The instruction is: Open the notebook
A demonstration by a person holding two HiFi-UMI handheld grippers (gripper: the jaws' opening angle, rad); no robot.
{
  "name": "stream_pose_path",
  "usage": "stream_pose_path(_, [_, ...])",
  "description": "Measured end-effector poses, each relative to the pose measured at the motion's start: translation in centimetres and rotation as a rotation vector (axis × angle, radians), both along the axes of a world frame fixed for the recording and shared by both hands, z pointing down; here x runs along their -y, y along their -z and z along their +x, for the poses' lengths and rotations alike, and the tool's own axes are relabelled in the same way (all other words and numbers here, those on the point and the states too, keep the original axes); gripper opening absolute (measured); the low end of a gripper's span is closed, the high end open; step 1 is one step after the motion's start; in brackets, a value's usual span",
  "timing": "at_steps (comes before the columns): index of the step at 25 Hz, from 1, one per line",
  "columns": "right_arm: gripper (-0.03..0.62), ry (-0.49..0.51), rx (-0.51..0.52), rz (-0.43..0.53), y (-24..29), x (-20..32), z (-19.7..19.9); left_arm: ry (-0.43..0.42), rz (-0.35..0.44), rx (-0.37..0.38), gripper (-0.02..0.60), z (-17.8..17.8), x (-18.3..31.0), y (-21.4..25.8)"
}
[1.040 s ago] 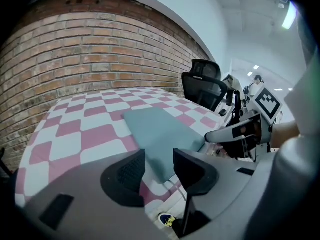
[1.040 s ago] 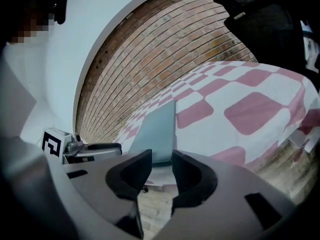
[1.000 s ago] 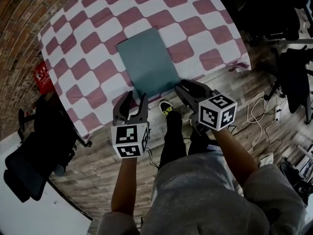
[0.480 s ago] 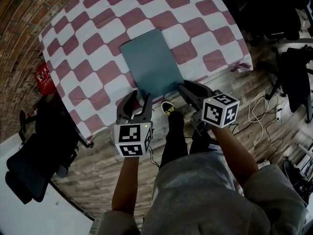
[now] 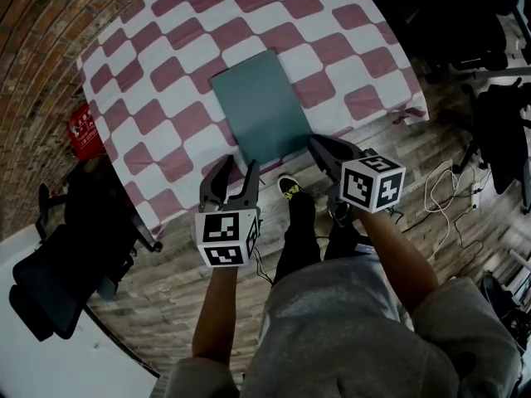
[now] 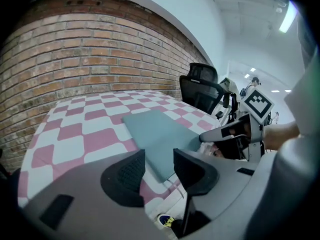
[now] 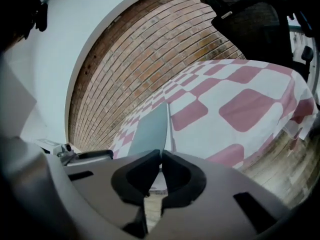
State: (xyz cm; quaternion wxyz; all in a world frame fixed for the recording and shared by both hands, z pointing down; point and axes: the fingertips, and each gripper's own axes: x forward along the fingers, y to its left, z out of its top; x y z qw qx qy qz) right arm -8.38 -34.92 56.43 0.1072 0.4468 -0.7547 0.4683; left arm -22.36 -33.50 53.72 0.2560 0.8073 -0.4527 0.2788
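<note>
Where the checked tabletop nears its front edge, we find the grey notebook lying flat and closed. We note the right claw has just been closing and pinches the notebook's near corner, while the left claw stands wide and empty.

notebook | grey-teal cover, closed | flat on table, near front edge

2 forearms held forward, tongs angled down. Left tongs: jaws apart, nothing between. Right tongs: jaws just closed, nipping near corner of notebook.
</note>
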Motion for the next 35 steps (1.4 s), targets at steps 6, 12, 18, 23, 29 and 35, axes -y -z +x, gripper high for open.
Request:
stream_pose_path(6, [0.035, 0.031, 0.04, 0.084, 4.7, 0.1, -1.6, 0.048, 0.031, 0.018, 0.172, -1.7, -0.5, 1.9])
stream_pose_path(12, [0.035, 0.106, 0.069, 0.163, 8.6, -0.2, -4.5, 0.091, 0.063, 0.031, 0.172, -3.4, -1.7, 3.9])
stream_pose_path(18, [0.037, 0.241, 0.075, 0.246, 11.4, -1.5, -9.1, 0.143, 0.088, 0.047, 0.172, -5.3, -3.8, 5.7])
stream_pose_path(23, [0.037, 0.358, 0.105, 0.279, 12.4, -2.4, -13.4, 0.215, 0.106, 0.064, 0.172, -7.8, -5.4, 6.9])
stream_pose_path(29, [0.037, 0.461, 0.141, 0.27, 11.7, -3.4, -18.0, 0.294, 0.09, 0.072, 0.172, -10.4, -7.5, 6.9])
stream_pose_path(35, [0.038, 0.526, 0.121, 0.248, 9.2, -4.4, -22.6, 0.332, 0.046, 0.091, 0.172, -12.6, -9.9, 5.7])
